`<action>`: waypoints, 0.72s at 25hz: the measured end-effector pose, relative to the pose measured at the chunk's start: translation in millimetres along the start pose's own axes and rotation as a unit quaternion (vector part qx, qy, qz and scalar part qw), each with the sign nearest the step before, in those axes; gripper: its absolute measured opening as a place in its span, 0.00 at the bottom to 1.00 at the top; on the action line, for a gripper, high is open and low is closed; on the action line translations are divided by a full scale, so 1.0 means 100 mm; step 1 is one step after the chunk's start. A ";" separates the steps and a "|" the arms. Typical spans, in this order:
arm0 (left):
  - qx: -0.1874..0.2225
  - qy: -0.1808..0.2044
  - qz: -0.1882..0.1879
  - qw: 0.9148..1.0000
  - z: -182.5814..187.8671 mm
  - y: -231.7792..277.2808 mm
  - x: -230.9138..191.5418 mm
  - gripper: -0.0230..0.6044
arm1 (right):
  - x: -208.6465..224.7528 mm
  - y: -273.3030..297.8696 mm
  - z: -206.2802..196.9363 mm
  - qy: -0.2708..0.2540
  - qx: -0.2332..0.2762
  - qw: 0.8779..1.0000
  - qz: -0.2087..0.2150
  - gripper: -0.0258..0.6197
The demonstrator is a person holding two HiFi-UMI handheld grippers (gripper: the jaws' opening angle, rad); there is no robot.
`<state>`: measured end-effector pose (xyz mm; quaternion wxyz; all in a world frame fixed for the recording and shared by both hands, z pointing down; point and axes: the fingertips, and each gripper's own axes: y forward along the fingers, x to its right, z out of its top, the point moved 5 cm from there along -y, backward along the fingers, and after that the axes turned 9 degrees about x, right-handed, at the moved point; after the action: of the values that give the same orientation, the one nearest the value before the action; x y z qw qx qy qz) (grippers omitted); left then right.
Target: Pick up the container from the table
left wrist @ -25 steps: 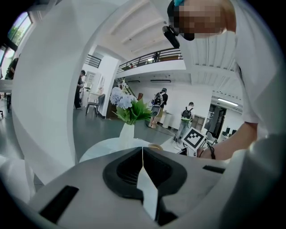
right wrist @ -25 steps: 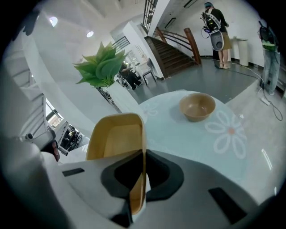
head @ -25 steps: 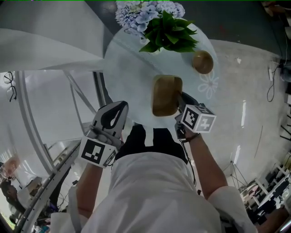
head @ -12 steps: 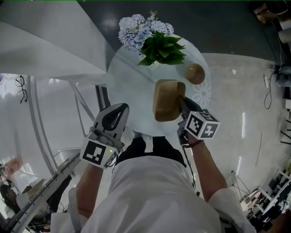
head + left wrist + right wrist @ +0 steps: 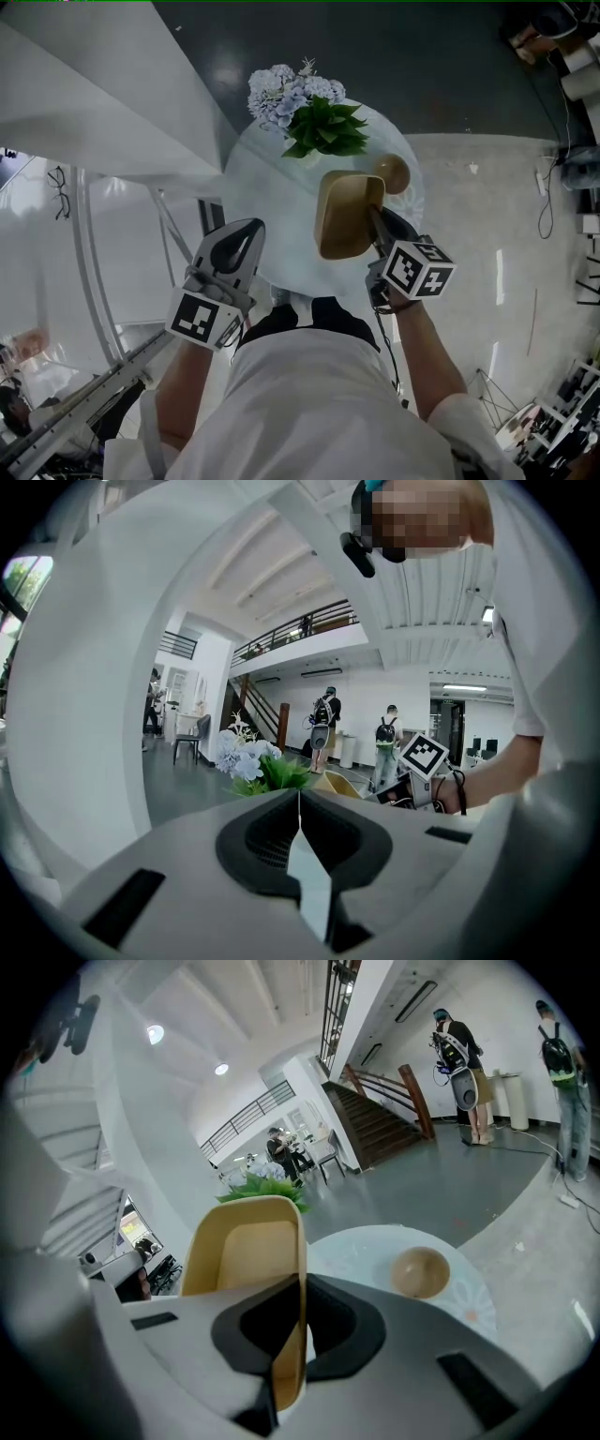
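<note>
A tan rectangular container (image 5: 347, 214) hangs tilted above the round white table (image 5: 272, 197). My right gripper (image 5: 377, 223) is shut on the container's right wall. In the right gripper view the same container (image 5: 246, 1255) stands on edge, its thin wall pinched between the dark pads, and my right gripper (image 5: 298, 1335) shows its jaws closed on that wall. My left gripper (image 5: 242, 234) is held off the table's near left edge, shut with nothing in it. The left gripper view shows my left gripper (image 5: 300, 836) with its jaws meeting along one seam and the container (image 5: 339, 785) beyond.
On the table stand a vase of pale blue flowers with green leaves (image 5: 309, 112) and a small round wooden bowl (image 5: 392, 172). The bowl (image 5: 419, 1272) also shows in the right gripper view. White railings and a staircase lie left of the table. Several people stand far off.
The right gripper has lifted the container up off the table, and it now appears higher and nearer the flowers. The left gripper has risen a little too.
</note>
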<state>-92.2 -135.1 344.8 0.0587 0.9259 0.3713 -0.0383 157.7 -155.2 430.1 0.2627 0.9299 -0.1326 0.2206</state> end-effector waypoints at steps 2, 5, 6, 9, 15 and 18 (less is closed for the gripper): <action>0.008 0.005 -0.002 1.000 0.06 0.01 0.01 0.07 | -0.02 -0.03 0.04 -0.004 0.005 1.000 0.001 0.08; 0.021 0.008 -0.005 1.000 0.15 0.02 0.03 0.07 | -0.06 -0.09 0.10 -0.007 0.013 1.000 0.005 0.08; 0.024 0.009 -0.006 1.000 0.17 0.03 0.04 0.07 | -0.08 -0.11 0.13 -0.009 0.016 1.000 0.007 0.08; 0.031 0.014 -0.008 0.999 0.24 0.03 0.04 0.07 | -0.12 -0.17 0.19 -0.014 0.024 1.000 0.012 0.08; 0.028 0.021 -0.012 0.999 0.32 0.00 0.08 0.07 | -0.22 -0.30 0.34 -0.022 0.045 0.998 0.024 0.08; 0.034 0.026 -0.014 0.999 0.37 -0.01 0.10 0.07 | -0.28 -0.35 0.39 -0.025 0.055 0.998 0.031 0.08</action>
<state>-87.0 -132.8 307.3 0.0169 0.9227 0.3842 -0.0275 159.8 -144.0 371.5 0.2005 0.9437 -0.1553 0.2122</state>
